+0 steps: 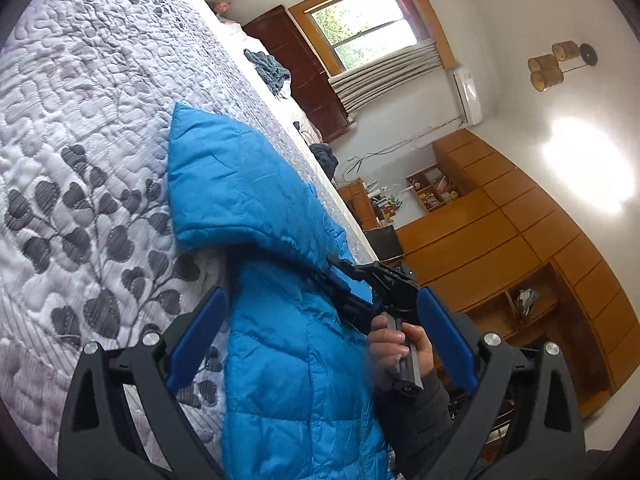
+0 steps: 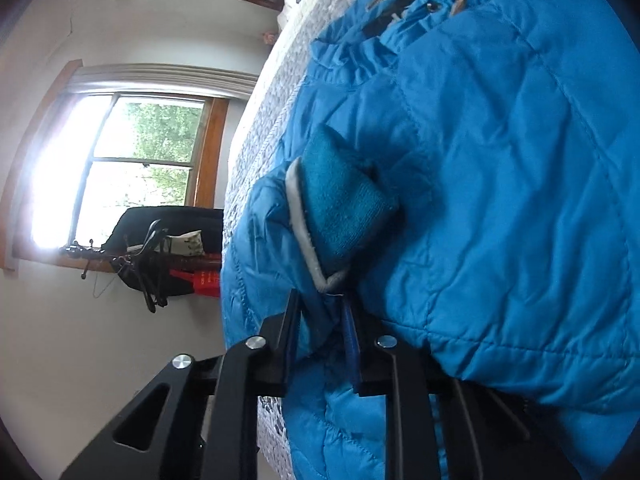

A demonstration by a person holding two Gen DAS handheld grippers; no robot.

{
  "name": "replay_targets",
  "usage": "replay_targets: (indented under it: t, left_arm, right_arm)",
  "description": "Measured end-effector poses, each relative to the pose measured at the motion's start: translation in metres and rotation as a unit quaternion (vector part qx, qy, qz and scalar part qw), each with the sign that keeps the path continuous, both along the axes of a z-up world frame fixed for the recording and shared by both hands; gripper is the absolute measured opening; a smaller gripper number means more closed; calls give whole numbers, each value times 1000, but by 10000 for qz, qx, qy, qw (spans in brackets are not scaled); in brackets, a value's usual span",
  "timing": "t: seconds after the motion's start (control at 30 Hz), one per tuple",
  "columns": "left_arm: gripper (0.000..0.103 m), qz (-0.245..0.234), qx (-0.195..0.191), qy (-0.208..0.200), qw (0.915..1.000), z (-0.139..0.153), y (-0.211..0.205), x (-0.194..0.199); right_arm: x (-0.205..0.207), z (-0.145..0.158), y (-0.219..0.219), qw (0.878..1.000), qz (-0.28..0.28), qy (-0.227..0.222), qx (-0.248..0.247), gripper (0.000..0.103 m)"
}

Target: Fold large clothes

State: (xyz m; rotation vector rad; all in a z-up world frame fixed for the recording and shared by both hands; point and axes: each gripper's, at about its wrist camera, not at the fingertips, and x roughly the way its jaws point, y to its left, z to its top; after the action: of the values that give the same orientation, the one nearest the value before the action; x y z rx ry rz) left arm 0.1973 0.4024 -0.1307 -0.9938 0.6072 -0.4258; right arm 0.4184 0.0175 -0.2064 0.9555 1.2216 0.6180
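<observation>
My left gripper [image 1: 320, 336] gapes wide over jacket [image 1: 280, 360] mid-frame; right gripper [image 2: 324, 344] pinches its cuff [image 2: 320, 216], frame centre.

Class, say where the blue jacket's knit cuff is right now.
In the right wrist view, the knit cuff sits mid-frame on the blue jacket, just ahead of the right gripper, whose jaws pinch the sleeve fabric behind it.

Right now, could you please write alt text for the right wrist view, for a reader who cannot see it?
The right tool is shut on the cuff of a blue quilted jacket lying on a patterned bedspread. A bright window fills the left.
</observation>
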Motion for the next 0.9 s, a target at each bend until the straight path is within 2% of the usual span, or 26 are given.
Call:
replay_targets:
  t: [0.1, 0.17, 0.33, 0.4, 0.47, 0.63, 0.8, 0.9]
  left_arm:
    - [95, 10, -20, -40, 10000, 2, 2, -5]
    - [95, 18, -46, -44, 10000, 1, 5, -6]
    - [95, -82, -100, -7, 9999, -4, 2, -4]
    - [95, -138, -79, -42, 9999, -4, 0, -6]
    - [95, -142, -66, -67, 9999, -3, 0, -7]
    - [95, -146, -135, -80, 9998, -4, -2, -6]
    - [95, -265, -124, -113, 9995, 0, -11, -1]
    - [95, -324, -113, -159, 9993, 4, -15, 3]
  right_arm:
    - [-5, 2, -7, 9999, -54, 29, -147, 26]
    - [-4, 1, -8, 9997, -206, 50, -119, 26]
    - [0, -7, -2, 9995, -227, 103, 174, 28]
    - [0, -2, 0, 9997, -221, -26, 77, 19]
    - [-2, 7, -1, 9996, -236, -169, 32, 15]
    - [-3, 54, -12, 9970, -329, -667, -192, 12]
    - [-9, 111, -34, 9876, -434, -1341, -689, 11]
    - [-12, 135, -56, 9817, -605, -1580, -871, 11]
